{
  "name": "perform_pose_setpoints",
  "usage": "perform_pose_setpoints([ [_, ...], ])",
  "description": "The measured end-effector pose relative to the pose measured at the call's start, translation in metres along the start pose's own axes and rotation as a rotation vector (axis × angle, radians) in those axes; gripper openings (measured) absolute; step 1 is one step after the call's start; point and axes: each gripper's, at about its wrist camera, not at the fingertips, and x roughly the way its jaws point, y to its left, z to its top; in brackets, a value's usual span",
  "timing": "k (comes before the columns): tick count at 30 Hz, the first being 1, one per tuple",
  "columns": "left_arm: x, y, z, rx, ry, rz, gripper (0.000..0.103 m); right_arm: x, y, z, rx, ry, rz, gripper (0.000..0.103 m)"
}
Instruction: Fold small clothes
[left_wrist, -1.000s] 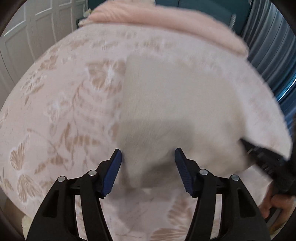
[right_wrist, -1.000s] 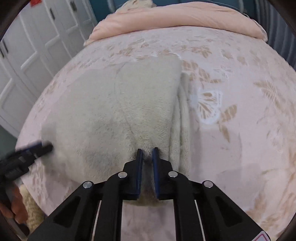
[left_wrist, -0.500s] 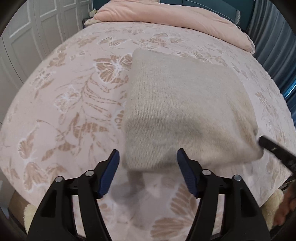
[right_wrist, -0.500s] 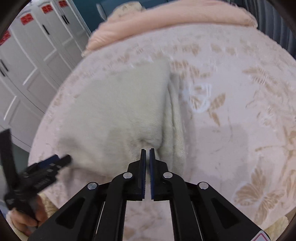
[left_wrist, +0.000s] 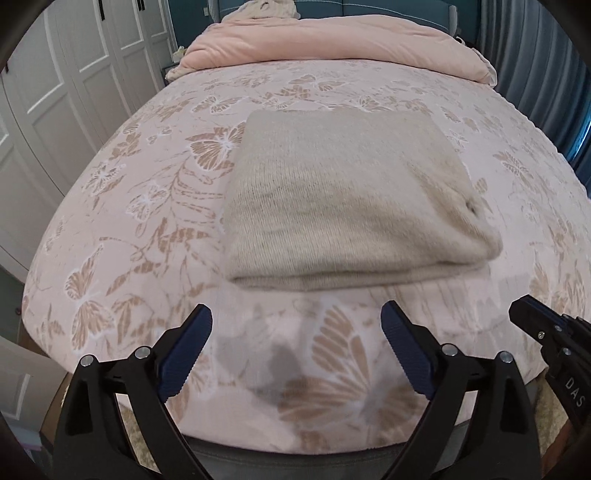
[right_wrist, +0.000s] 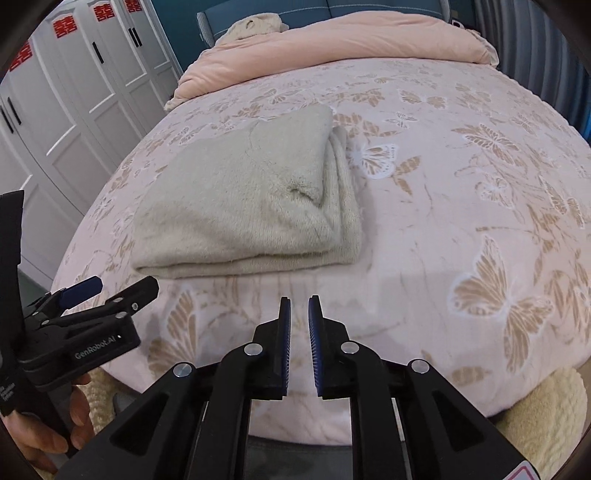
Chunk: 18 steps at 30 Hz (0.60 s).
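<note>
A cream knitted garment (left_wrist: 343, 206) is seen lying folded into a thick, roughly rectangular bundle on the bed (left_wrist: 140, 206), set in from the near edge and well short of the pink duvet (left_wrist: 332, 40) bunched at the far end. In the right wrist view the garment (right_wrist: 243, 206) shows stacked layers along its right side and a small pucker near the top fold.

The left gripper (left_wrist: 297, 347) is held above the near edge of the bed with its fingers wide apart and nothing between them; the garment lies just beyond the tips, untouched. The right gripper (right_wrist: 299, 343) is held likewise short of the bundle, its fingers drawn close with a narrow gap left, gripping nothing.

The knit is judged to be soft, light and limp, with a fuzzy surface that should give good friction against the blue pads. Layers are likely to slide or sag if only the top one is pinched. Should a further fold or a move be needed, hold would best be taken at the two near corners, through all layers at once, so the stack is kept together.
</note>
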Motion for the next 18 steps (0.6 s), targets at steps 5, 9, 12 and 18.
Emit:
perform_pose_setpoints([
  [5,-0.01,-0.007,-0.013,0.017,-0.027,0.027,0.091,-0.007,0.004,-0.014,0.004,-0.02,-0.044,0.032],
  [9,-0.016,-0.005,-0.023,-0.011,-0.045,0.03,0.091,-0.012,0.009,-0.025,0.008,-0.032,-0.092,0.049],
  [12,-0.019,-0.002,-0.03,-0.044,-0.043,0.021,0.091,-0.014,0.012,-0.029,0.001,-0.037,-0.109,0.054],
  [18,-0.026,-0.007,-0.038,-0.036,-0.065,0.032,0.091,-0.02,0.024,-0.032,-0.032,-0.061,-0.127,0.058],
])
